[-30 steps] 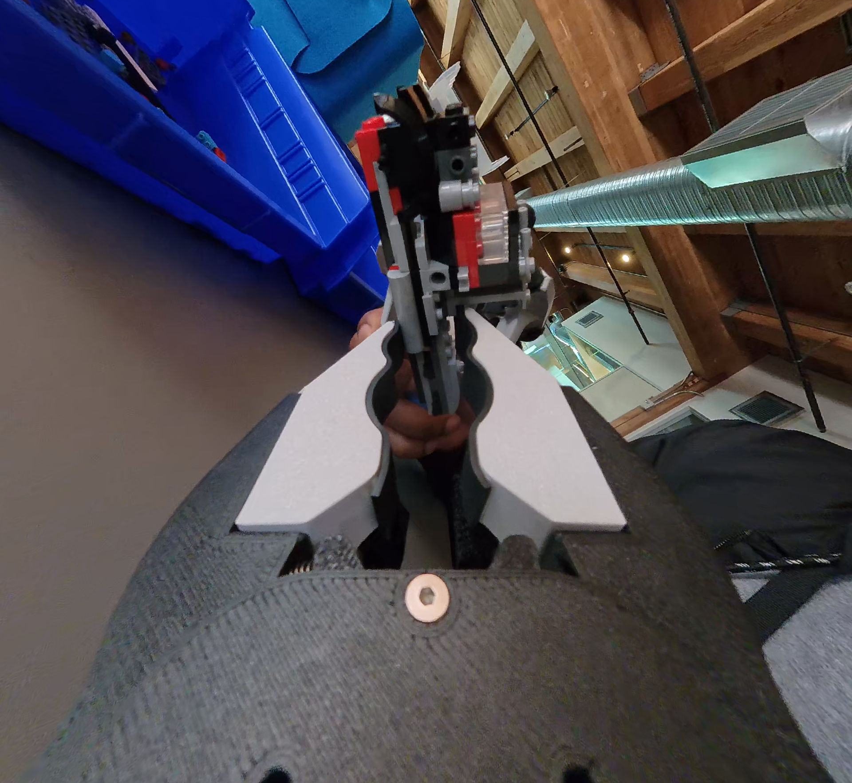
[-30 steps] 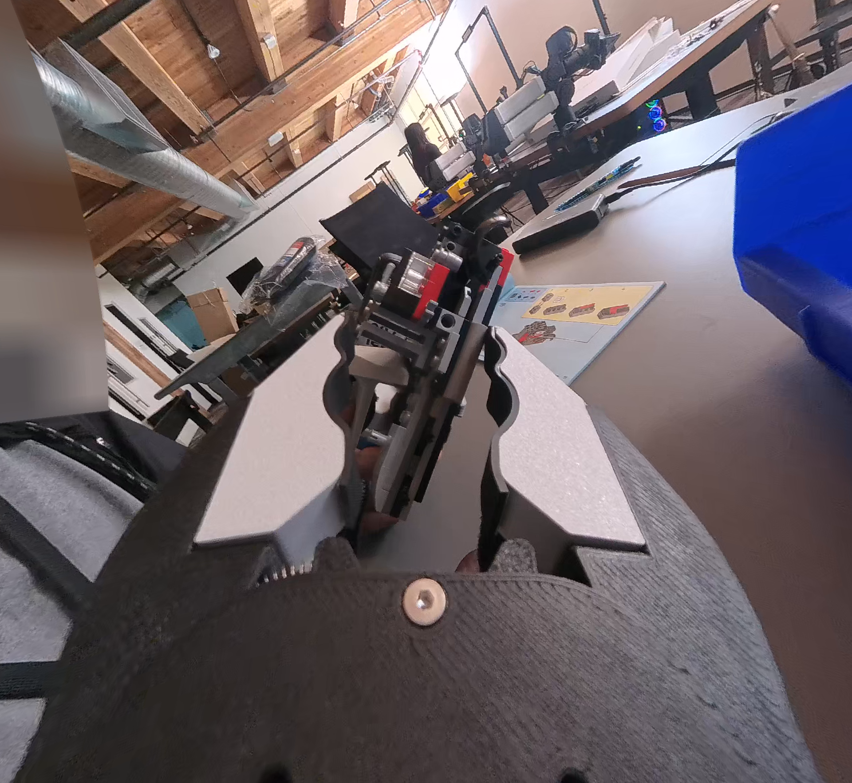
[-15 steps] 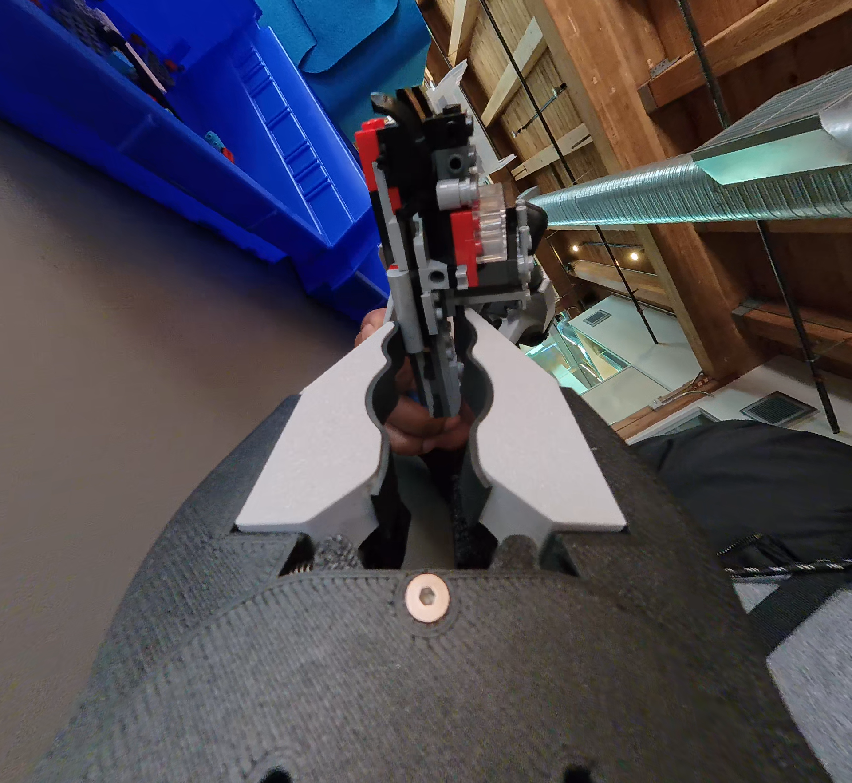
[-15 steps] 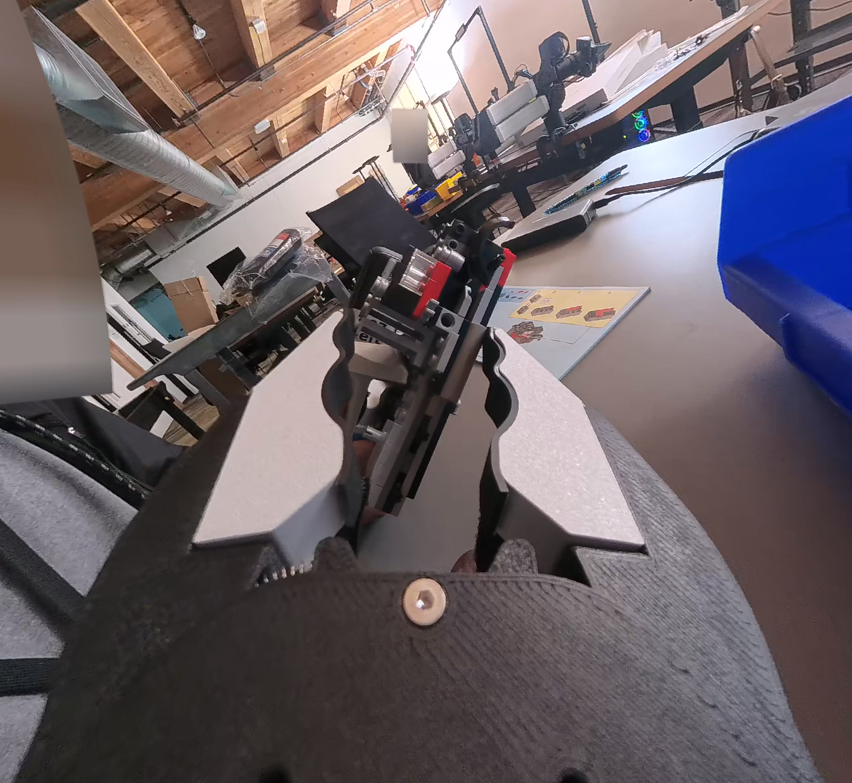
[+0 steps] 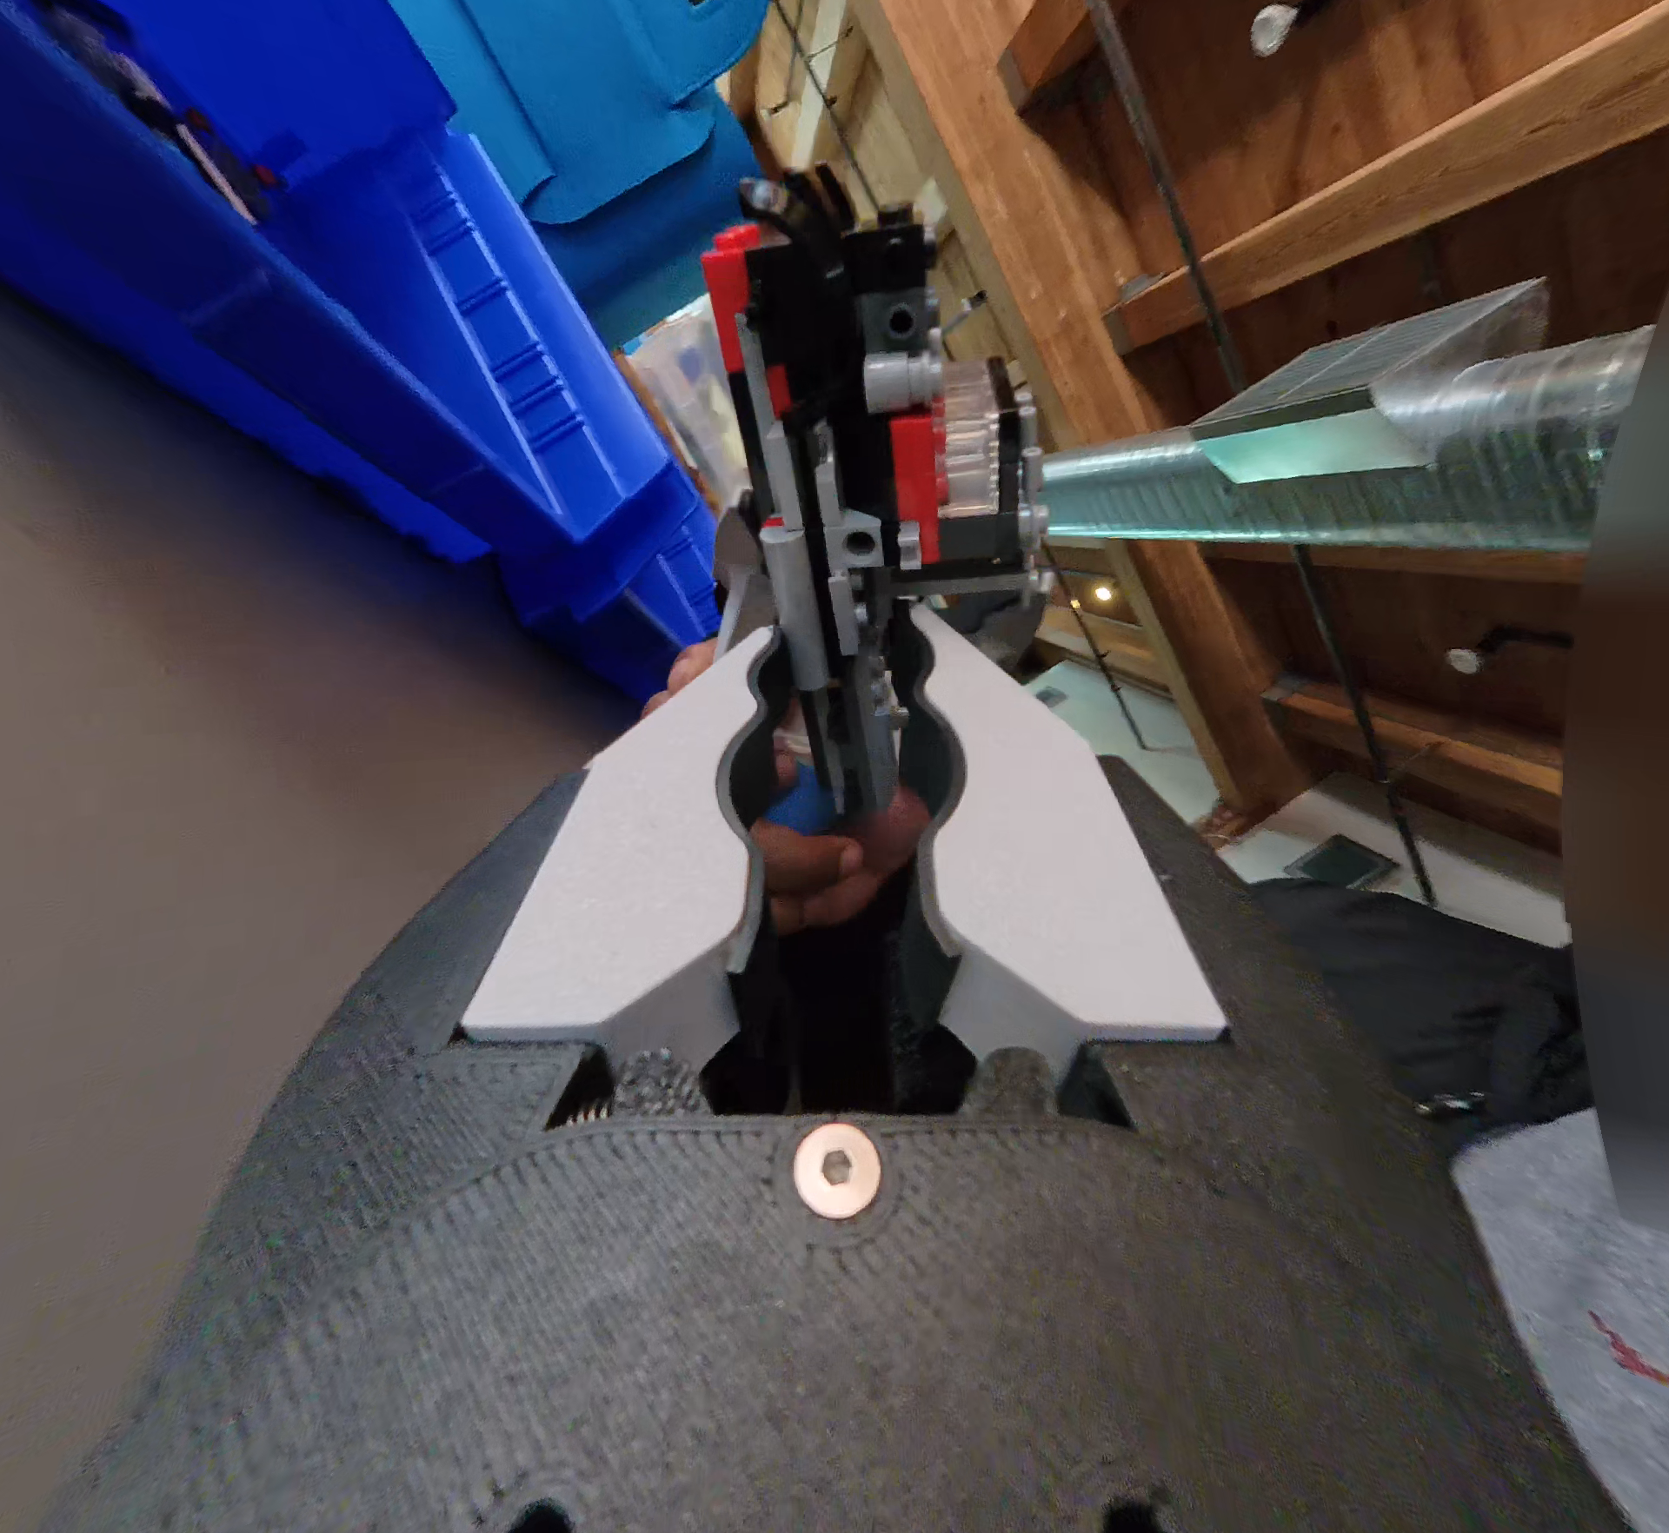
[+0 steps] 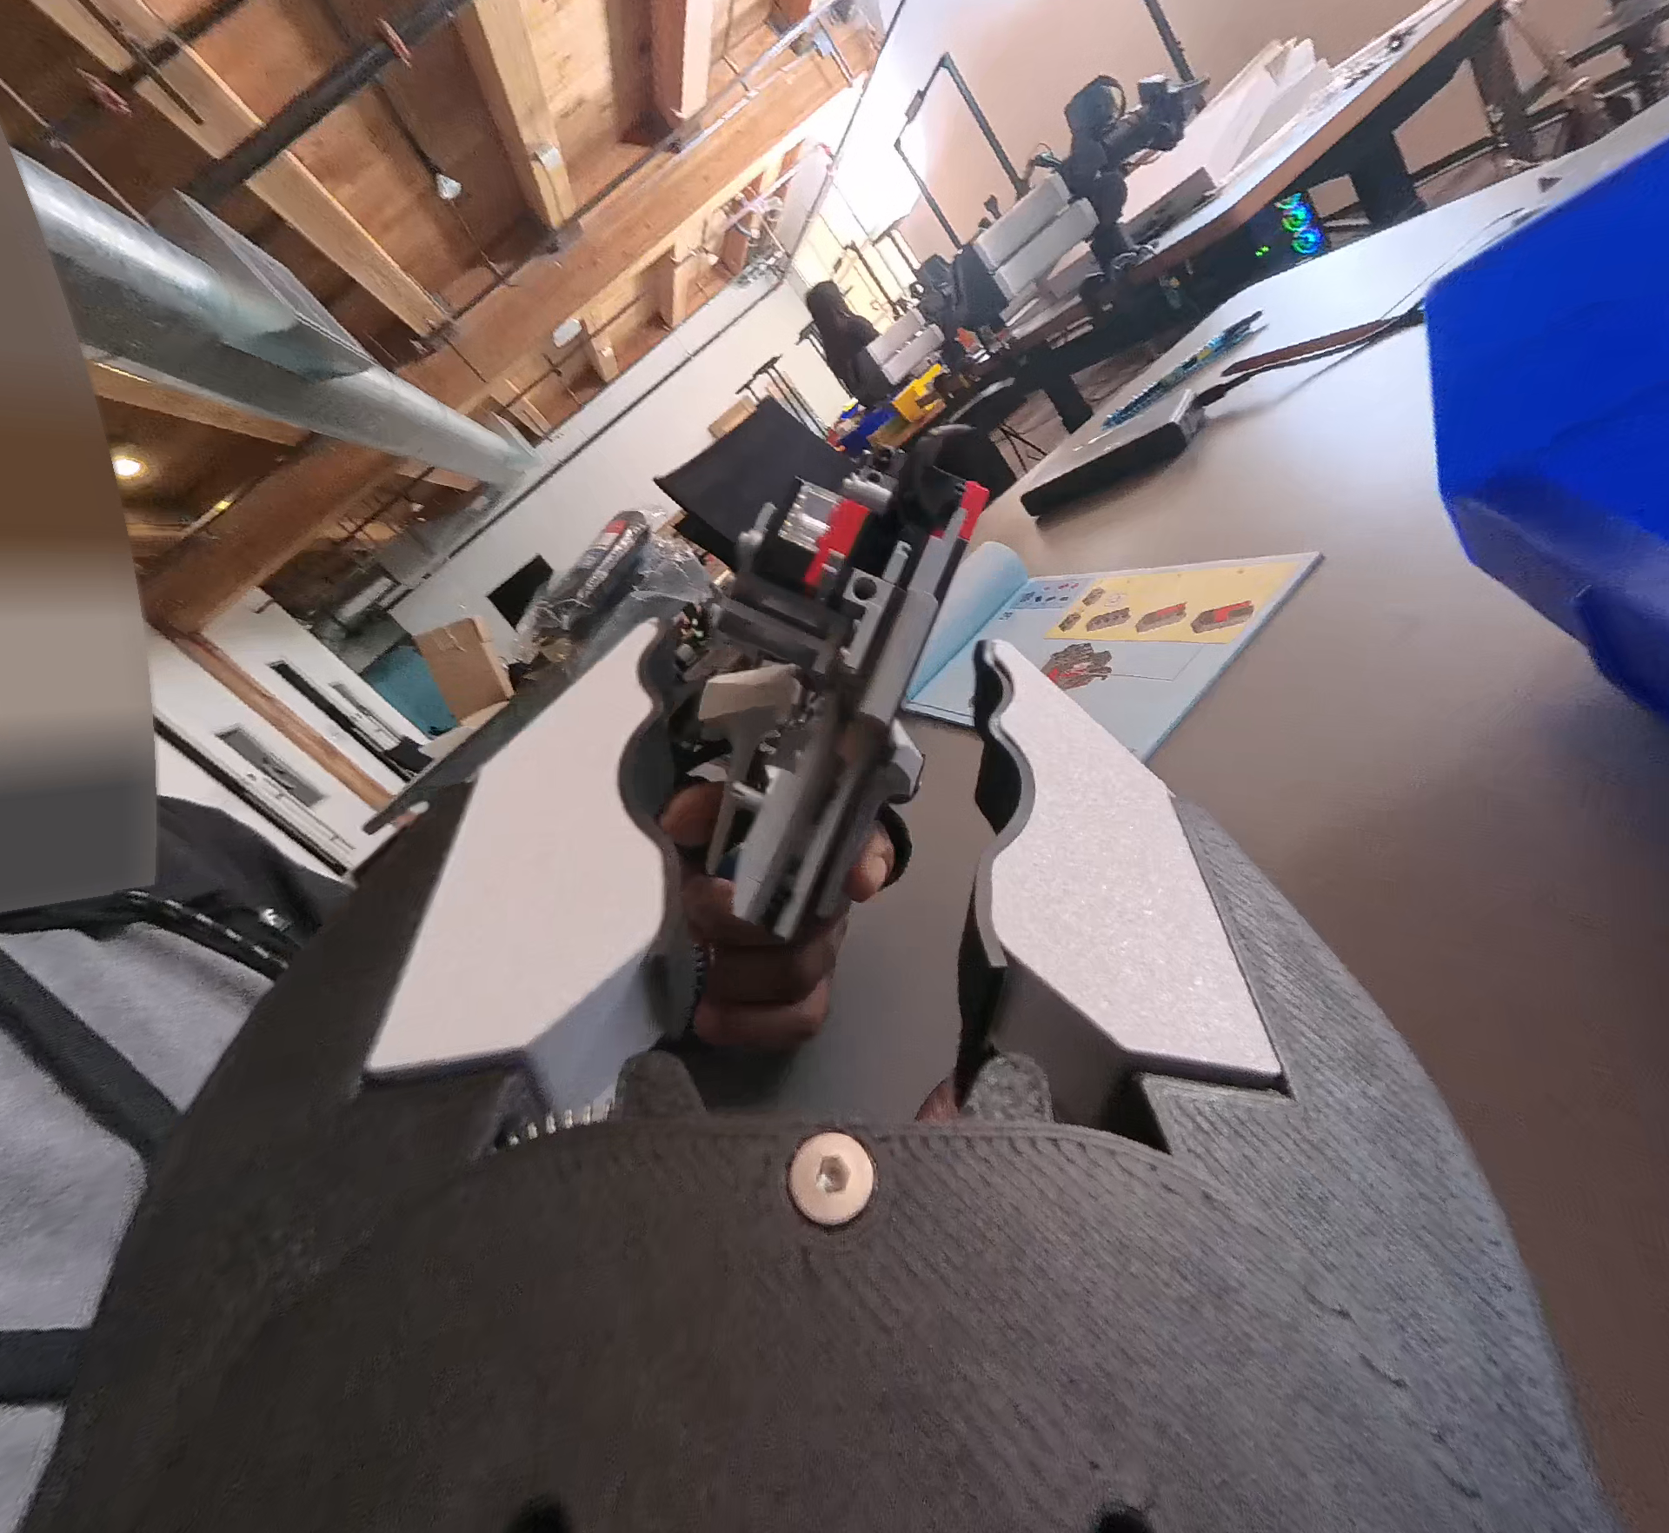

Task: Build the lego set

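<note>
Lego model (image 5: 849, 442) sits in the air above the counter (image 5: 226, 767), partly built: black, grey and red bricks with a clear block on one side. Left claw (image 5: 844, 659) is clamped on its thin lower plate section, fingers touching both faces. Right claw (image 6: 817, 677) is spread apart; the model sits between its fingers with a clear gap on the right side, so I read no grip there. Bare fingers (image 6: 768, 975) support the model's bottom end from below. Handling guess: light, rigid overall, but stud joints are the weak point, so side loads could pop the upper block off the thin stem. Best hold is the flat plate stack low down, squeezing across the faces, not the clear piece or protruding pins. Blue bin (image 5: 298, 244) with loose parts is near, instruction booklet (image 6: 1147, 623) lies open on the counter beyond the model.
</note>
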{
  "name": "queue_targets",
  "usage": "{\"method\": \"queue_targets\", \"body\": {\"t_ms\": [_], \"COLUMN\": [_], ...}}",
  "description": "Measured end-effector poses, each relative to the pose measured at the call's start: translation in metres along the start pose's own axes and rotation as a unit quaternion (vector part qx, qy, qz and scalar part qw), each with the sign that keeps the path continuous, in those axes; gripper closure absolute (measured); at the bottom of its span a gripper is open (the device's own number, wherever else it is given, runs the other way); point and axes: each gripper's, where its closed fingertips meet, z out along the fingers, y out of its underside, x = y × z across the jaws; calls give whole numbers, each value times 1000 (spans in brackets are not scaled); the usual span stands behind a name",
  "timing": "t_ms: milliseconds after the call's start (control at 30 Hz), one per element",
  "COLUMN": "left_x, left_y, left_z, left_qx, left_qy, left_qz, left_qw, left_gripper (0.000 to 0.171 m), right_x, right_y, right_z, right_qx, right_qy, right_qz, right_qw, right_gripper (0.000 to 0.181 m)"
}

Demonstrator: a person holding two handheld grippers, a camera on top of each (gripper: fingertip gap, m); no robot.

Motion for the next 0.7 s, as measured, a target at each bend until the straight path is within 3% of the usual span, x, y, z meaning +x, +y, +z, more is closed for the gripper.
{"method": "queue_targets", "body": {"t_ms": [133, 400, 700], "left_x": [15, 42, 45], "left_y": [-2, -1, 7], "left_z": [2, 3, 5], "left_qx": [10, 10, -11], "left_qy": [51, 112, 106], "left_qz": [-10, 30, 68], "left_qw": [999, 993, 992], "left_gripper": [148, 148, 148], "right_x": [-6, -21, -35], "right_y": [0, 0, -2], "right_z": [-1, -3, -2], "right_qx": [-16, -33, -31], "right_qy": [19, 39, 20], "right_qz": [-20, -66, -78], "right_qw": [999, 997, 996], "right_gripper": [130, 140, 145]}}
